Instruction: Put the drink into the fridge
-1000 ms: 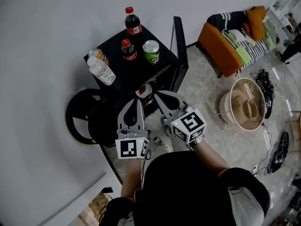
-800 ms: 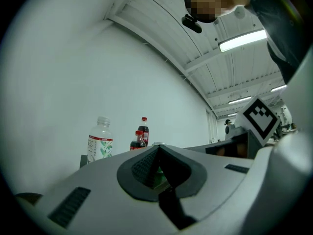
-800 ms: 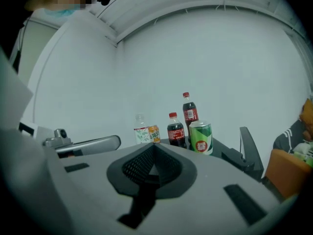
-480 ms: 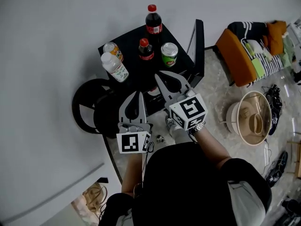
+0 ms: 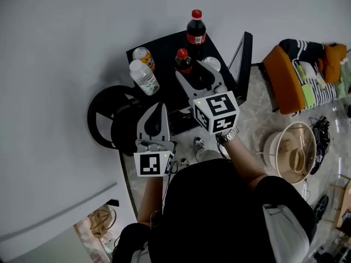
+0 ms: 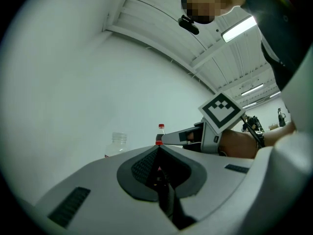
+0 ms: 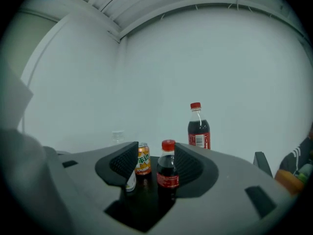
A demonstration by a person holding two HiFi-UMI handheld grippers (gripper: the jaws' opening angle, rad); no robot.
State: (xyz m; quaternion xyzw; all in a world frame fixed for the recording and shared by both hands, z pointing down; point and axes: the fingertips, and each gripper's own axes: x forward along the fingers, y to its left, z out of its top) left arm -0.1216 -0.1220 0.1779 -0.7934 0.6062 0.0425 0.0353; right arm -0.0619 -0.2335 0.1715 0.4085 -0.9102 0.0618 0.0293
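Can (image 5: 212, 63) on fridge top (image 5: 164, 45): mostly hidden behind right gripper (image 5: 193, 73), whose jaws have just been opening and stand spread, small cola bottle (image 5: 182, 61) framed between them, untouched. Left gripper (image 5: 159, 107): pressed together, empty. Nearby: tall cola bottle (image 5: 196, 29), orange can (image 5: 143, 54), white bottle (image 5: 144, 77).

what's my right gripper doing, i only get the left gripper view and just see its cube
Observer: The right gripper is open, its jaws have just been opening; the small cola bottle shows in the gap, pads off it.
Operator: anything i can't see up there
Observer: An orange can stands beside the clear bottle on the black fridge.
Operator: fridge door
Observer: The door stands open, on the right in the head view.
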